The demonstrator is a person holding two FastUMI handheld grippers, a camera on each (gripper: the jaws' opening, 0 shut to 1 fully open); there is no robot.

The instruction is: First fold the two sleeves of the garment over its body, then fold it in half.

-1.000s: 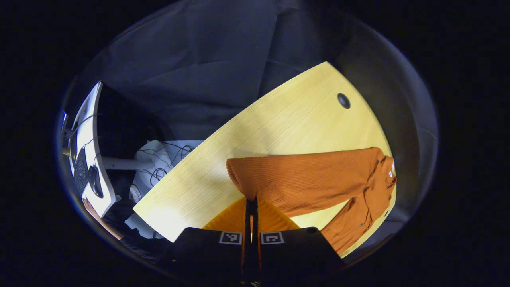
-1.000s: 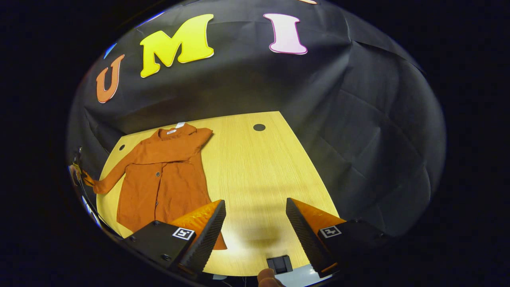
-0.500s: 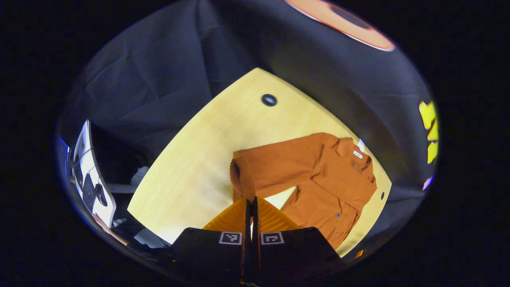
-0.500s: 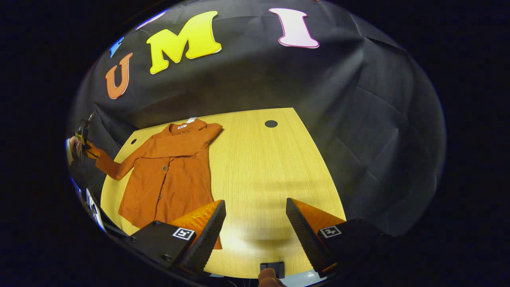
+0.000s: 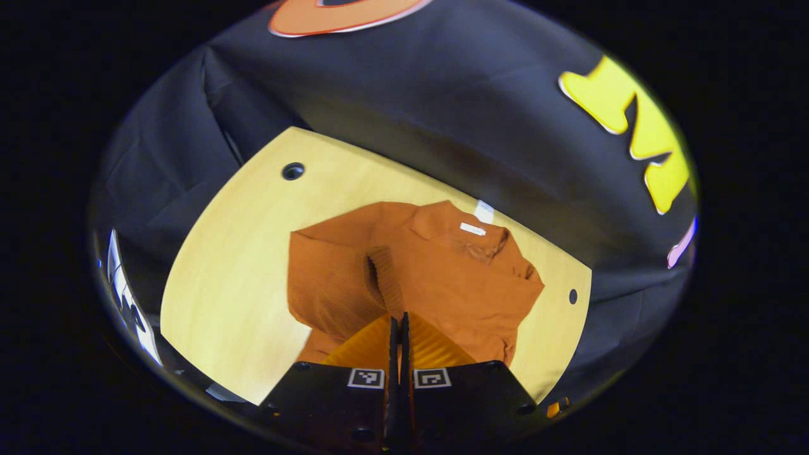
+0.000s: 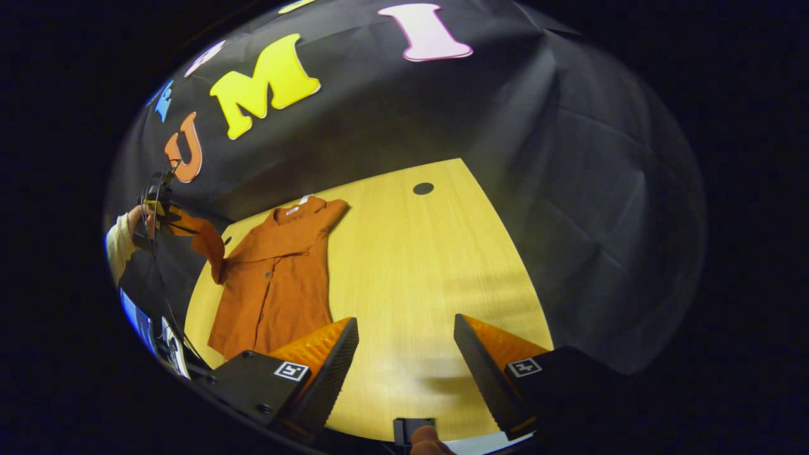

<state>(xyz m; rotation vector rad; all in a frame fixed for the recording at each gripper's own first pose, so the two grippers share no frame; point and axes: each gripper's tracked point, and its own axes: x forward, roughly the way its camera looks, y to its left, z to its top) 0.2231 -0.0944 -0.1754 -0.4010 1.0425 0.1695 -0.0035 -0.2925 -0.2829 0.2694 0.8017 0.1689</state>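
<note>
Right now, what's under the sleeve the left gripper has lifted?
The left gripper, shut on the cuff, holds the sleeve raised over the garment body; the wooden table lies beneath. In the left gripper view, the sleeve hides part of the front.

Pale wood table, grain running lengthwise. Round dark grommet hole near far right corner; another grommet at far left, a smaller hole by right edge. Creased black cloth wall behind.

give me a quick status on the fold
Left gripper shut on sleeve, lifted over garment. Right gripper open, idle above table. Nothing in the way.
</note>
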